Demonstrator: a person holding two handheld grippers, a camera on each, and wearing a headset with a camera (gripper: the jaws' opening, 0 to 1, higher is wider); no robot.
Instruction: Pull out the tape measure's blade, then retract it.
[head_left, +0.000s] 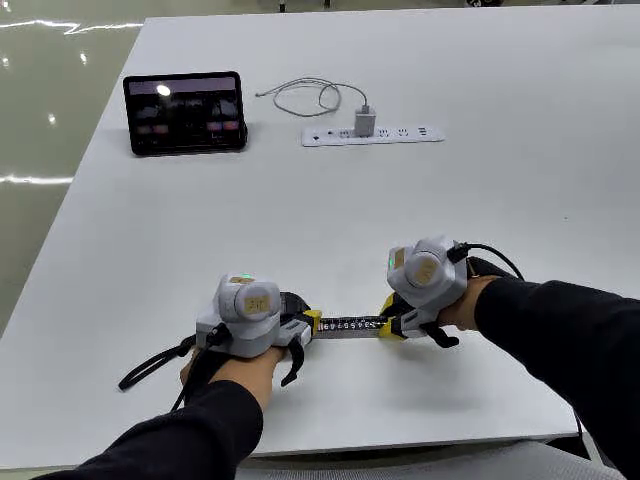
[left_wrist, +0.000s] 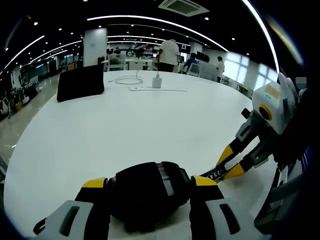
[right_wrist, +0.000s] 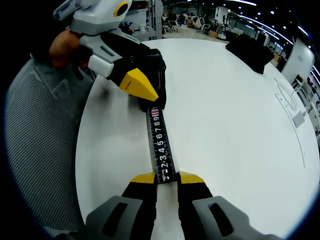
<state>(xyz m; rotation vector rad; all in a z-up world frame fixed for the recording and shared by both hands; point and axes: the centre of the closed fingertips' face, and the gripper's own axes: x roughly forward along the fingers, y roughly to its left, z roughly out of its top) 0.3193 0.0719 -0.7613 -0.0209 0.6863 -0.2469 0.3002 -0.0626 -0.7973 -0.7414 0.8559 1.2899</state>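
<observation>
The black tape measure case (left_wrist: 150, 192) sits between my left gripper's (left_wrist: 150, 182) yellow-tipped fingers, which are shut on it near the table's front edge. In the head view the left gripper (head_left: 305, 325) holds the case (head_left: 294, 308), and a short stretch of blade (head_left: 349, 325) runs right to my right gripper (head_left: 388, 325). The right gripper (right_wrist: 167, 177) is shut on the blade's tip; the blade (right_wrist: 159, 142) shows numbers up to about 9 before it enters the case (right_wrist: 150, 70).
A dark tablet (head_left: 185, 112) stands at the back left of the white table (head_left: 330, 200). A white power strip (head_left: 372, 134) with a charger and coiled cable (head_left: 310, 96) lies behind the middle. The table's front edge is close below both grippers.
</observation>
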